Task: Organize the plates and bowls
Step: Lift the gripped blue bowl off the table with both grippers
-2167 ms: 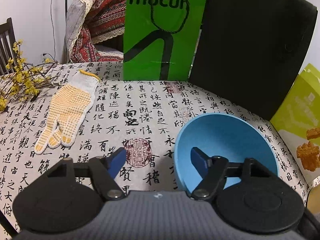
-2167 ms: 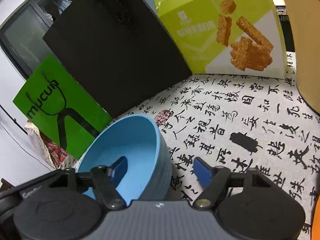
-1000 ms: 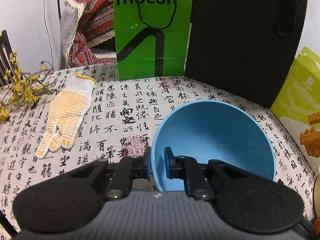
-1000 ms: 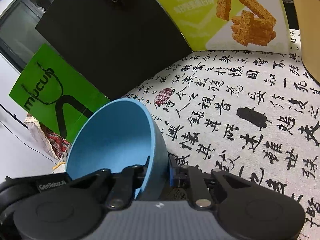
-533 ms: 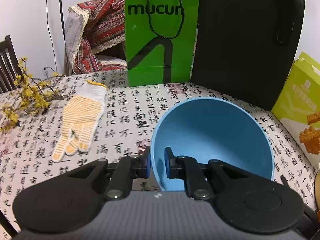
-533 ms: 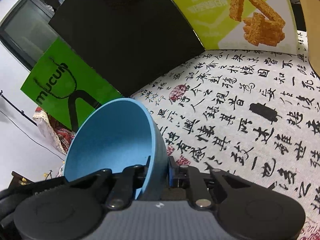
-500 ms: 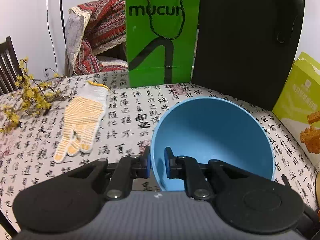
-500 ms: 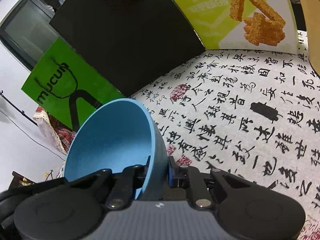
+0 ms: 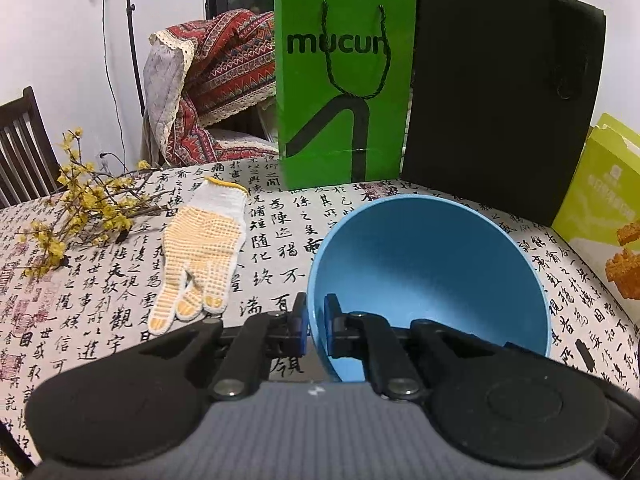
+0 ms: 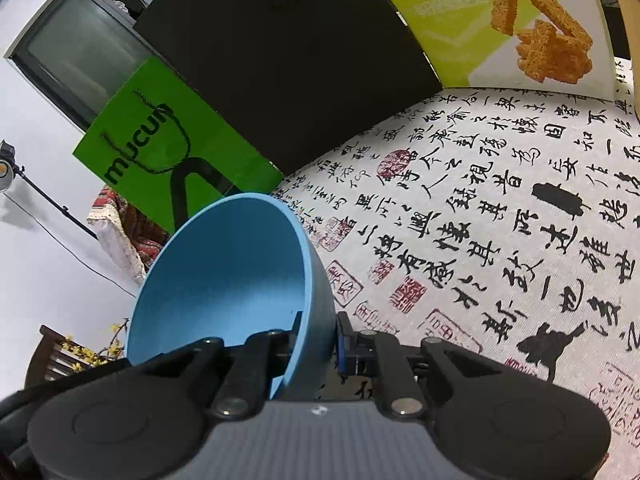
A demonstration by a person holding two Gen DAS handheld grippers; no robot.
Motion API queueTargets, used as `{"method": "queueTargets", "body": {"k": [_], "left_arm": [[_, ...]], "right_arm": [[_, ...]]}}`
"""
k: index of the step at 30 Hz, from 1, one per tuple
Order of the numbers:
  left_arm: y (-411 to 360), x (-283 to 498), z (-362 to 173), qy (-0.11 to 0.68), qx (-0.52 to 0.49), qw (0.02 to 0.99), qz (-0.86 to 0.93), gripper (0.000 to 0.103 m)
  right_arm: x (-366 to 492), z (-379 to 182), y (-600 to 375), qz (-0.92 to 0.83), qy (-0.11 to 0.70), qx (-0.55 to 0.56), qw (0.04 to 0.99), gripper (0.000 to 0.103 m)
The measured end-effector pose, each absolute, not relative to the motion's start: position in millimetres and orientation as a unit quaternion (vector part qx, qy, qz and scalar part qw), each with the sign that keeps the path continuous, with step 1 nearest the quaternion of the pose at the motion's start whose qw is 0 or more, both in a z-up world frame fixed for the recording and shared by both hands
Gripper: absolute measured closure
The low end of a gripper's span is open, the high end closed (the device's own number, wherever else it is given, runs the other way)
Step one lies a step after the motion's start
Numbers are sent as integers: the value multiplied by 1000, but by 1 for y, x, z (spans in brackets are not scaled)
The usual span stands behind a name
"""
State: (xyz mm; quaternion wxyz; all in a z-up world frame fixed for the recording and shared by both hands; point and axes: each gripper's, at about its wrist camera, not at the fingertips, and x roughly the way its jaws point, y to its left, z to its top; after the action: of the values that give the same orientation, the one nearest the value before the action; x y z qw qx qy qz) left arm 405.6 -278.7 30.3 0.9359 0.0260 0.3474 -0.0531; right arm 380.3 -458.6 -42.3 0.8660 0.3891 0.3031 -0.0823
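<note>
The bowl (image 9: pixel 432 268) hung tilted over the table (image 9: pixel 280 224), both grippers clenched on its near rim: left gripper (image 9: pixel 316 322) on the left, right gripper (image 10: pixel 318 338) on the right. It looked light, stiff and smooth, so rim pinches seemed wise.

Your two wrist cameras looked down along their fingers, close over the tabletop (image 9: pixel 280 216); both shared the blue bowl (image 9: pixel 432 264), green bag (image 10: pixel 168 160) and black bag (image 9: pixel 500 100).
</note>
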Motion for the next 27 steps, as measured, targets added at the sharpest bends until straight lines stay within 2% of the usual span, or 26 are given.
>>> {"method": "queueTargets", "body": {"k": [27], "left_arm": [[-231,376,45,336,20,940,-49,92]], "right_arm": [[367,-18,-421,-43,288,359,887,90]]}}
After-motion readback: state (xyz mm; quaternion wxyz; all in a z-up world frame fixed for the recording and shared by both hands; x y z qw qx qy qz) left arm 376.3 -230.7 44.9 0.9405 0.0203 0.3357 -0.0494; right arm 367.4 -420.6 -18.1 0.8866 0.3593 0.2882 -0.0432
